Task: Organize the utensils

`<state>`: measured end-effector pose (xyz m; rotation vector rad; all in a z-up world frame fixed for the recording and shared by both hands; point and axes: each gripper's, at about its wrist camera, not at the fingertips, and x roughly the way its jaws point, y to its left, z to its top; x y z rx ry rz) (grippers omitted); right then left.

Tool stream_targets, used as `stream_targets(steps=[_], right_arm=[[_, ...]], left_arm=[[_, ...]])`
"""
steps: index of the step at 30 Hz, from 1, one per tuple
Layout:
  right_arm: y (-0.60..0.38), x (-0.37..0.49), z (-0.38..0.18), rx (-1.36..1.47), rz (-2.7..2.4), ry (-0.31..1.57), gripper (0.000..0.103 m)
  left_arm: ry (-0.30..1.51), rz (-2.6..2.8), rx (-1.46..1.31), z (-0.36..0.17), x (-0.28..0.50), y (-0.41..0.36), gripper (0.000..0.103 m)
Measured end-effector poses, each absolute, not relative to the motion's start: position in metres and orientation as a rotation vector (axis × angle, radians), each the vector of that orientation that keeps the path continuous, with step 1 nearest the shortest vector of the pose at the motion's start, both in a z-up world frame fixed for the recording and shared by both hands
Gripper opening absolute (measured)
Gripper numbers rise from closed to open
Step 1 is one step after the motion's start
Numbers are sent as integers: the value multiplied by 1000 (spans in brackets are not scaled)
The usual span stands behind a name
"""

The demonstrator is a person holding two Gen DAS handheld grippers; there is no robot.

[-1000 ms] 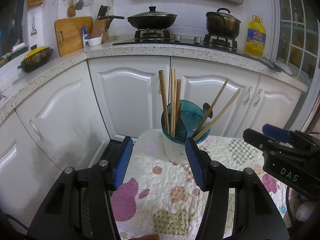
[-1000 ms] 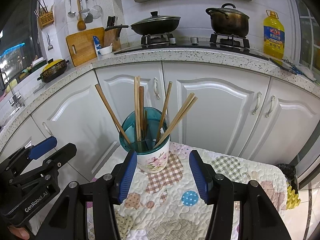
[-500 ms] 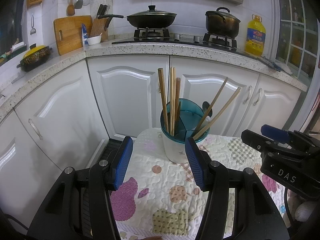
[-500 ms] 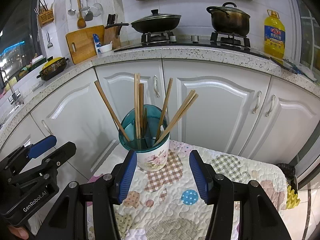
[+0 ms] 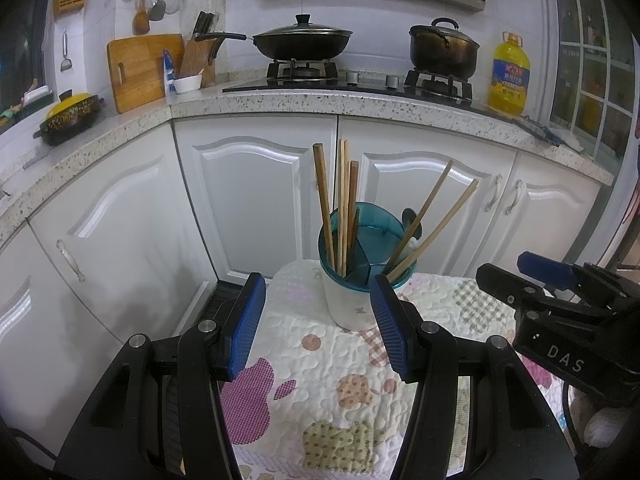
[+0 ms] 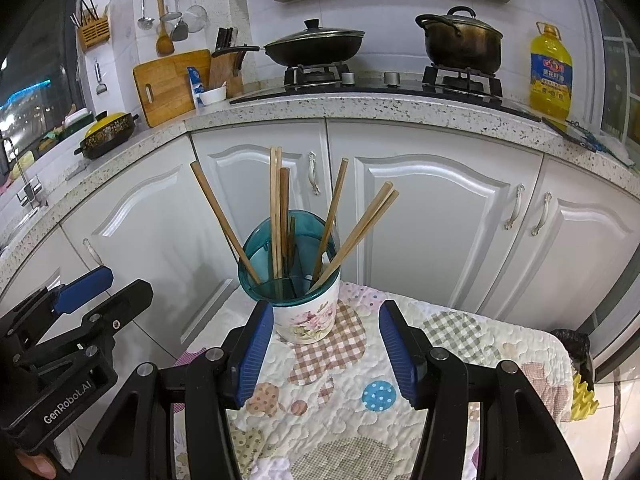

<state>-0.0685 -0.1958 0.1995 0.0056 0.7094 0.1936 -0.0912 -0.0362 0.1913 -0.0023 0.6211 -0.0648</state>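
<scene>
A white floral utensil holder (image 6: 306,322) with a teal divided insert (image 5: 362,240) stands at the far edge of a small table covered by a quilted patchwork cloth (image 5: 344,392). Several wooden chopsticks (image 6: 276,216) stick up out of it, some upright on the left, others leaning right (image 5: 434,226). A dark spoon handle (image 5: 410,218) shows at its right rim. My left gripper (image 5: 318,324) hovers open just short of the holder, nothing between its blue pads. My right gripper (image 6: 326,354) is also open and empty, right in front of the holder.
White cabinet doors (image 6: 432,220) rise close behind the table. Above them runs a speckled counter (image 5: 360,100) with a wok, a pot, an oil bottle (image 6: 551,72), a cutting board and a knife block. A yellow object (image 6: 584,398) lies on the floor right of the table.
</scene>
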Motion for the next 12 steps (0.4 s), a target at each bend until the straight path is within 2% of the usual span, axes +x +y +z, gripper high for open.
stream_targets(steps=[12], right_arm=[[-203,-67,191,8,187,721,58]], left_arm=[[606,-101,3,187,-90,-42,54]])
